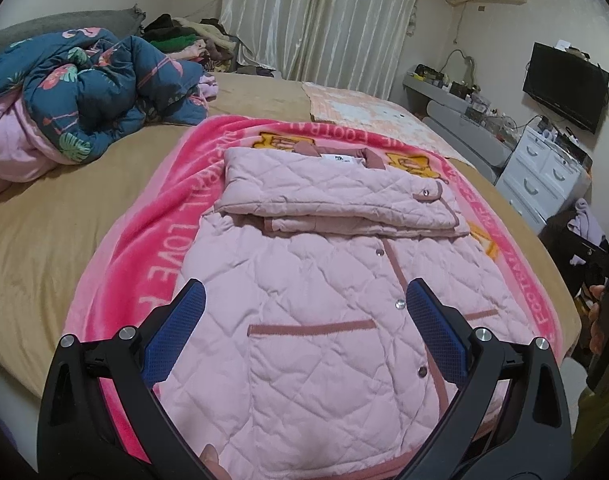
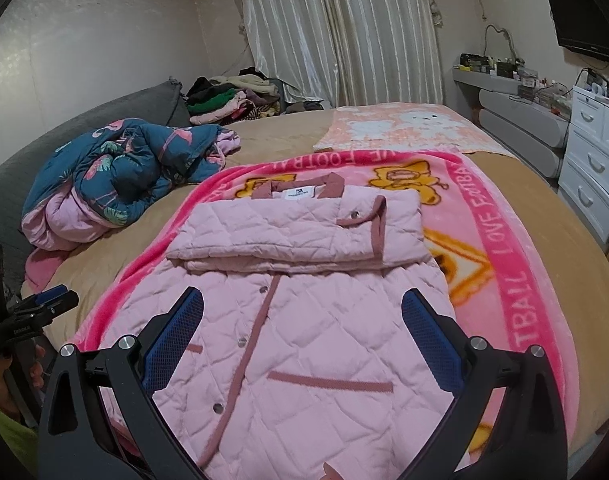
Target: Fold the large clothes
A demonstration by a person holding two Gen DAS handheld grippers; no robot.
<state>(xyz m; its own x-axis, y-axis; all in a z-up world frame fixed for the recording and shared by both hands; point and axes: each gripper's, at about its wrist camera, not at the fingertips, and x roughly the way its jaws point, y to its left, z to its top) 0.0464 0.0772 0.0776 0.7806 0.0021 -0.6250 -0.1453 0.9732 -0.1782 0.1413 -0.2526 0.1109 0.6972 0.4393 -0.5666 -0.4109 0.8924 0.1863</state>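
Note:
A pink quilted jacket (image 1: 324,288) lies front up on a bright pink blanket (image 1: 160,248) on the bed. Its sleeves are folded across the chest in a flat band (image 1: 336,196), collar at the far end. It also shows in the right wrist view (image 2: 304,340), with the band (image 2: 300,232). My left gripper (image 1: 304,312) is open and empty, hovering over the jacket's lower half near the pocket. My right gripper (image 2: 302,320) is open and empty over the same lower half. The left gripper shows at the left edge of the right wrist view (image 2: 44,304).
A crumpled blue floral duvet (image 1: 84,92) lies at the bed's left. A pile of clothes (image 2: 232,100) sits at the far corner. A peach blanket (image 2: 408,128) lies beyond. White drawers (image 2: 596,160) and a TV (image 1: 564,84) stand at right.

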